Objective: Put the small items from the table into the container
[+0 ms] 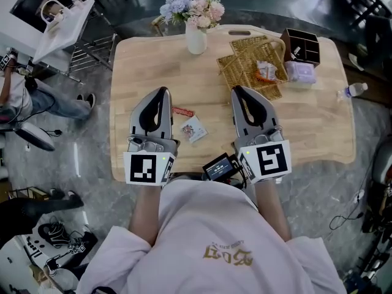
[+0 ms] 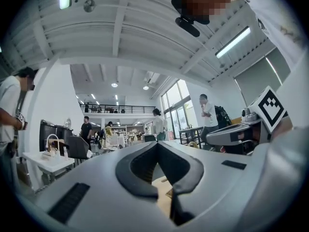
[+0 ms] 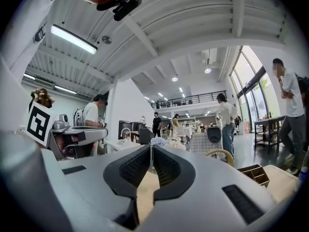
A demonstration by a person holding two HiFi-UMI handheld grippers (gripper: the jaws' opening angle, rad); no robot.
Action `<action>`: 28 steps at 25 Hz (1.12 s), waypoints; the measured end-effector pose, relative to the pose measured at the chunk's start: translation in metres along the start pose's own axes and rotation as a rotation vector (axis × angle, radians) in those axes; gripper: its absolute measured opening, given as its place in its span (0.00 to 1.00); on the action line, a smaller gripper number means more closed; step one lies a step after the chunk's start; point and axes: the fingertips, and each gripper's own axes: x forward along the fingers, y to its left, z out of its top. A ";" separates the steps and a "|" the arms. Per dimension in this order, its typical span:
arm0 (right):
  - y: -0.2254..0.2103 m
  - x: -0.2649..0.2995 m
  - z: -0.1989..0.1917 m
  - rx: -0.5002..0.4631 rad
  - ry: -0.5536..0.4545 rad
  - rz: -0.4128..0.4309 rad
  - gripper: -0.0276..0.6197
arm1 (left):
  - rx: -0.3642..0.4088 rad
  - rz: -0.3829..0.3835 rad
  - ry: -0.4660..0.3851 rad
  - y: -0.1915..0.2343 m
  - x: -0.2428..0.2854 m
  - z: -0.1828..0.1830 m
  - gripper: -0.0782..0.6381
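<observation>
Over the surface (image 1: 318, 133) — left tongs (image 1: 162, 92) and right tongs (image 1: 237, 89) both pressed together, empty — small packet (image 1: 193, 129) lying between them.

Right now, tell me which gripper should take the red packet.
Left. The red packet lies just beside the left gripper; the right gripper is farther off, nearer the wicker basket. Both are shut and empty, so either must open first.

Left gripper (image 1: 162, 91), right gripper (image 1: 239, 90) — fingers (image 3: 130, 170) together

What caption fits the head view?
Both shut, left tongs and right tongs above a table with a packet and basket.
</observation>
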 end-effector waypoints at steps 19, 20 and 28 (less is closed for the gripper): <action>0.030 0.038 -0.046 0.035 0.095 0.079 0.09 | -0.048 0.064 0.077 0.029 -0.024 -0.052 0.11; 0.034 0.042 -0.051 0.035 0.105 0.089 0.09 | -0.057 0.069 0.084 0.032 -0.025 -0.057 0.11; 0.063 0.050 -0.118 0.068 0.279 0.162 0.09 | -0.138 0.000 0.157 0.028 -0.022 -0.108 0.11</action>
